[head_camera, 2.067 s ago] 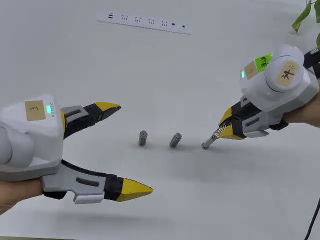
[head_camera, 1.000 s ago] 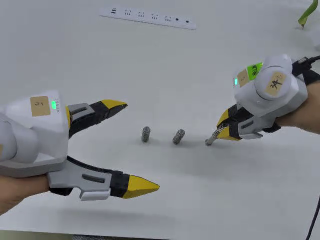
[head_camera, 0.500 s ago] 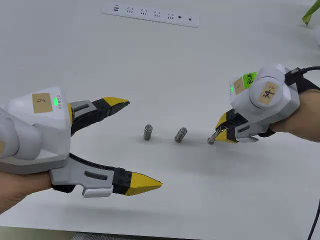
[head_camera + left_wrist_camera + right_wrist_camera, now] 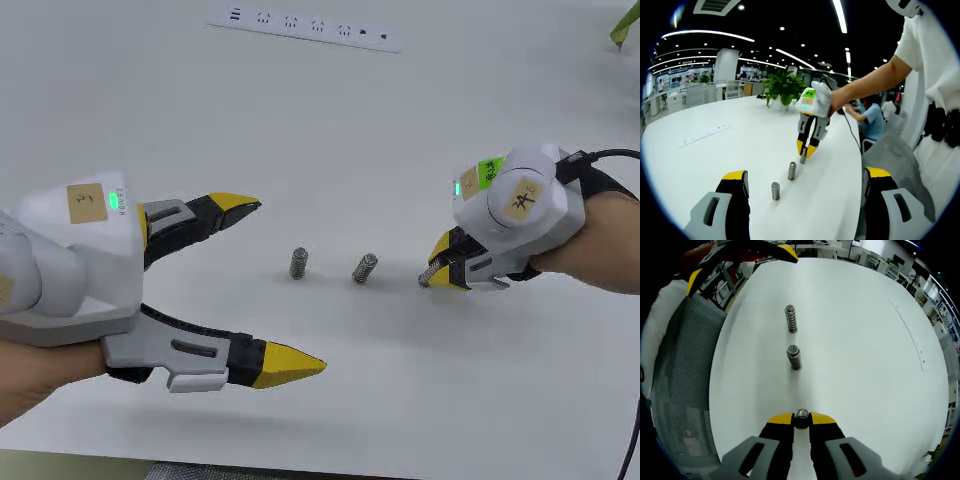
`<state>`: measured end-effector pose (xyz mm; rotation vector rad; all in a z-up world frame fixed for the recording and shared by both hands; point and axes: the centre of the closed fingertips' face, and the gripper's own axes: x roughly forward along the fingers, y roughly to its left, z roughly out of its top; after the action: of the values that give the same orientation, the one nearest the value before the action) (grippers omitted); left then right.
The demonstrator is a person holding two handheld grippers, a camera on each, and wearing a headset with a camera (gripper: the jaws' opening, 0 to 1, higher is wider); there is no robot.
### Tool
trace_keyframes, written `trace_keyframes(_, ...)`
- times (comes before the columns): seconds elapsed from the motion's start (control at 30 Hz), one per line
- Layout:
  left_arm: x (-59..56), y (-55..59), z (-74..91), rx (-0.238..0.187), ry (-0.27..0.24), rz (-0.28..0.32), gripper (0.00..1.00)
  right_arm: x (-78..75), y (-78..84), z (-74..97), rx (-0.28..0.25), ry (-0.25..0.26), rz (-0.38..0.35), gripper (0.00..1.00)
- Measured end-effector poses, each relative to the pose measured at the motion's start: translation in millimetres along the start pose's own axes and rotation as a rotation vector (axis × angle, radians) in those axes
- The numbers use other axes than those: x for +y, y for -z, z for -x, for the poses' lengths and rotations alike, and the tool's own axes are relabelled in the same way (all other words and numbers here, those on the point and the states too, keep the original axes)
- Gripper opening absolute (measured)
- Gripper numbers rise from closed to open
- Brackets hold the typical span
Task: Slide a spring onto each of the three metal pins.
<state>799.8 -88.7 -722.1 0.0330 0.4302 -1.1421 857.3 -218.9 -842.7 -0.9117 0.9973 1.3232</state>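
1. My right gripper (image 4: 437, 276) is closed on the third pin (image 4: 801, 418), with a yellow tip pinched on either side. In the head view the pin tilts down toward 7 o'clock. I can't tell whether its lower end touches the bench (image 4: 330, 120).
2. The coils of a spring (image 4: 431, 270) show on that pin's shaft.
3. Two more sprung pins stand upright on the bench. The middle pin (image 4: 364, 268) is at 9 o'clock from my right gripper, and the far pin (image 4: 298, 262) is beyond it. In the right gripper view both line up toward 12 o'clock.
4. My left gripper (image 4: 290, 287) is spread wide and empty, near the far pin.
5. Handling, as I judge it:
   - The pins look small, light, hard and smooth, so they are likely to pivot or slip between the tips.
   - The spring gives along its length, so gripping the coils alone would let the pin slide.
   - It is better to pinch across the shaft near the head.
6. The task looks nearly done; what remains is standing the third pin at 3 o'clock from the middle one.
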Motion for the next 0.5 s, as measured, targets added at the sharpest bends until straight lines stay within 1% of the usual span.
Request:
trace_keyframes(0.4,-0.7,-1.5,0.1,0.000,-0.001,-0.001,0.97,0.0,2.8,-3.8,0.006,-0.001,-0.005,0.13)
trace_keyframes(0.5,0.0,-1.4,0.6,0.000,-0.001,-0.003,0.97,0.2,3.1,-5.0,-0.002,0.002,-0.015,0.16)
